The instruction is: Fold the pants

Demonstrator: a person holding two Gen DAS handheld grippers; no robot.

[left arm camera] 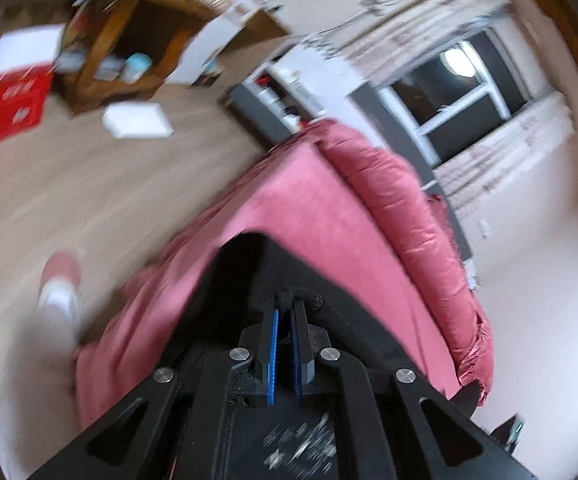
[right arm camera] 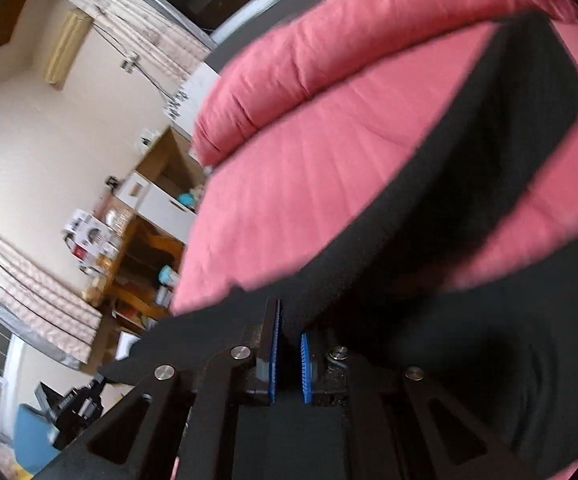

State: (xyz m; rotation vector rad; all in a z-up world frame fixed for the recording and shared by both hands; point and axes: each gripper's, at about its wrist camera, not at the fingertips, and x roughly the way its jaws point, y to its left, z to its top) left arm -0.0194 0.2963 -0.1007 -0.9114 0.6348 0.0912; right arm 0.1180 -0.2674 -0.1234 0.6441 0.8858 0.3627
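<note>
The black pants (left arm camera: 249, 272) hang over a bed with a pink cover (left arm camera: 301, 200). My left gripper (left arm camera: 285, 304) is shut on a bunched edge of the pants, held above the bed. In the right wrist view the pants (right arm camera: 469, 168) stretch as a dark band across the pink cover (right arm camera: 309, 184). My right gripper (right arm camera: 289, 320) is shut on another edge of the pants; the cloth drapes over its right finger and hides the tip. Both views are blurred by motion.
A rolled pink duvet (left arm camera: 401, 208) lies along the bed's far side. A wooden shelf unit (left arm camera: 129, 40), a red box (left arm camera: 13, 104) and a white box (left arm camera: 137, 120) stand on the wood floor. A foot in a pink slipper (left arm camera: 61, 280) is beside the bed.
</note>
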